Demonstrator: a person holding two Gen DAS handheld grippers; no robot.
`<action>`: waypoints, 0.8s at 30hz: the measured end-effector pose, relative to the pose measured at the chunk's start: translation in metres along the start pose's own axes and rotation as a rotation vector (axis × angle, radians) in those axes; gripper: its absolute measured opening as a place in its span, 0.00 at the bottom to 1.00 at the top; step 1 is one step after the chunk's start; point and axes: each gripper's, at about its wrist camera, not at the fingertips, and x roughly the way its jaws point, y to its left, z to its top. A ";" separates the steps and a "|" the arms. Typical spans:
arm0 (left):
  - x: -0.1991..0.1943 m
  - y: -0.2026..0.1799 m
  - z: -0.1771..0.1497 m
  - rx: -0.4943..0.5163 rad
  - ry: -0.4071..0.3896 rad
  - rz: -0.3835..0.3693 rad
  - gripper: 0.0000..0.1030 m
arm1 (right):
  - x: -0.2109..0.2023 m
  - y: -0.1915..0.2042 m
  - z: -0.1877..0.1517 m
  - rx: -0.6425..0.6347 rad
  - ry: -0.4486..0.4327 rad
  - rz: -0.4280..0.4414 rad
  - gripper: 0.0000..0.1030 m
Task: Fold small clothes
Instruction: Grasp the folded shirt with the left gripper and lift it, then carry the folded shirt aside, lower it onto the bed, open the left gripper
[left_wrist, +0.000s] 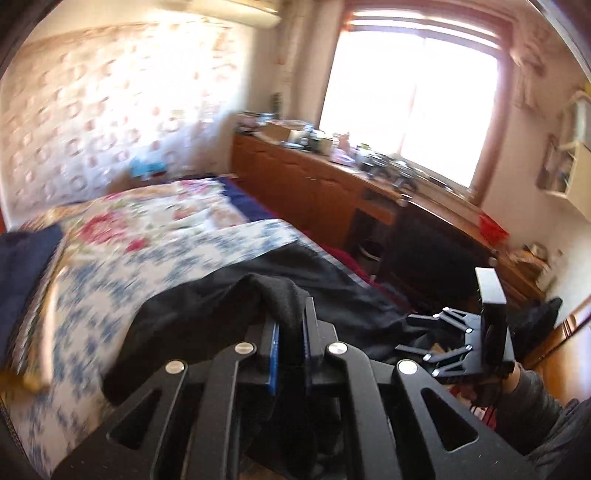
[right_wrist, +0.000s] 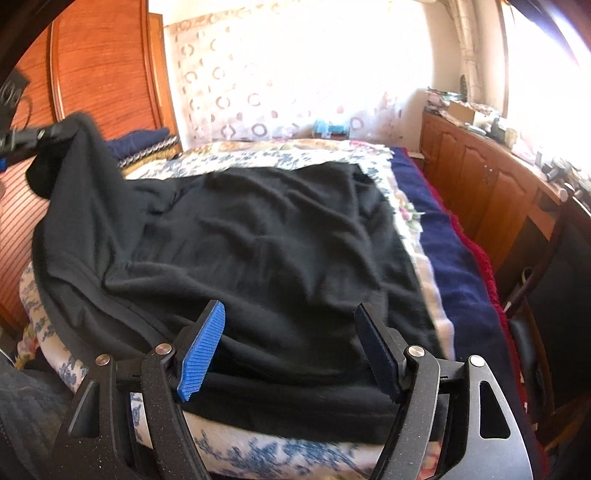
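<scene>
Your left tool (left_wrist: 290, 332) was closed on a bunched fold of the black garment (right_wrist: 258, 240), the fabric pinched between its blue pads and raised clear of the bed (right_wrist: 461, 258). In the right wrist view the same tool (right_wrist: 40, 134) appeared at upper left, holding one end of the cloth well above the rest, so that the fabric draped down from it in a slope. Your right tool (right_wrist: 291, 350) stood wide open with nothing between its blue pads (right_wrist: 201, 350); it hung just over the garment's near edge, and whether it touched the fabric could not be told. In the left wrist view it (left_wrist: 491, 325) lay off to the right, beside a grey sleeve (left_wrist: 535, 398).

The garment lay mostly spread on the floral bedspread (right_wrist: 295, 158), wrinkled, its bulk a broad dark panel. Judged from this layout, the fold was at an early stage: one end had been lifted, no finished crease showed, and the carrying-over, flattening and any further folds remained. The near edge looked doubled, though this was uncertain.

The garment's long axis appeared to run from the near edge at your right tool toward the far headboard side of the bed, with the raised end pointing up and to the left. Which end was collar or hem could not be told.
</scene>
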 end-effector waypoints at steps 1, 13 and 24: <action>0.008 -0.010 0.007 0.016 0.010 -0.013 0.05 | -0.004 -0.004 0.000 0.008 -0.009 -0.003 0.72; 0.065 -0.076 0.030 0.174 0.104 -0.088 0.35 | -0.026 -0.031 -0.003 0.060 -0.047 -0.036 0.72; 0.032 -0.024 -0.011 0.130 0.097 0.083 0.42 | -0.015 -0.020 0.006 0.032 -0.040 -0.009 0.72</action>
